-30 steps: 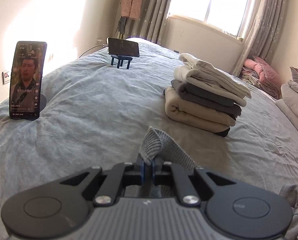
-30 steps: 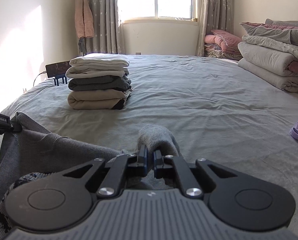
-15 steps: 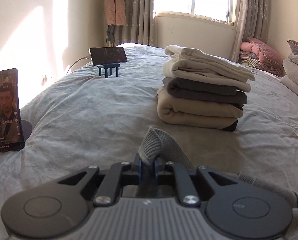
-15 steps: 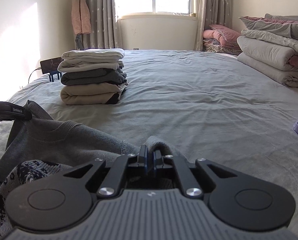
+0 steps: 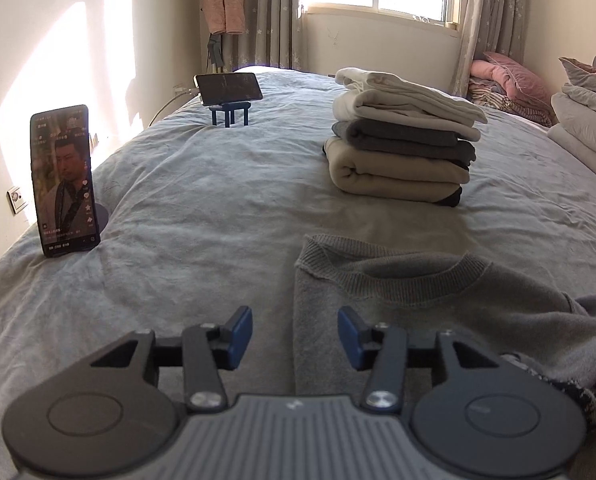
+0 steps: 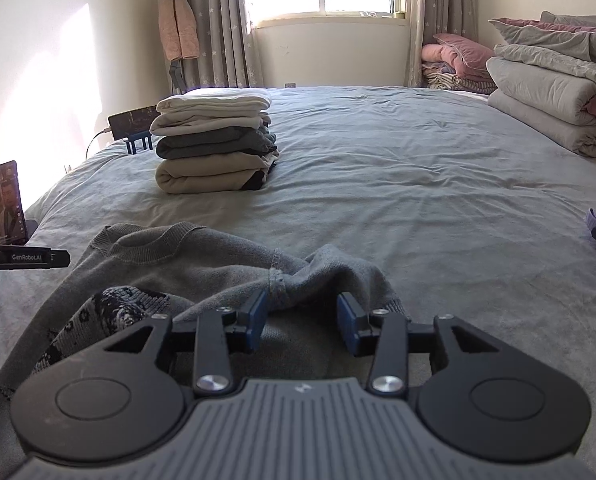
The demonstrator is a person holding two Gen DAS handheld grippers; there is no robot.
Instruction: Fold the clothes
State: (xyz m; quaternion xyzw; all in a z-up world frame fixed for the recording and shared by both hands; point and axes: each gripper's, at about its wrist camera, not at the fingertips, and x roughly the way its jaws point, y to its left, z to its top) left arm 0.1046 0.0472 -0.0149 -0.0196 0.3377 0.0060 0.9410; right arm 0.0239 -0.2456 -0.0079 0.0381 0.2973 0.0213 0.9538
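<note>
A grey knitted sweater with a ribbed round collar (image 5: 438,292) lies on a bed with a pale grey-blue cover (image 5: 217,208), collar facing the window, its right side bunched and rumpled. The left gripper (image 5: 295,334) hovers at its left edge, fingers spread and empty. The right gripper (image 6: 300,317) hovers over the bunched shoulder, fingers spread too. Farther up the bed stands a neat stack of folded cream, grey and beige clothes (image 6: 213,144). Judging by this, several garments are folded; the sweater is not.

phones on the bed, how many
2. One upright phone stands near the bed's left edge with its screen lit. A second phone lies sideways on a small blue stand farther back, left of the folded stack. None seem hidden.
</note>
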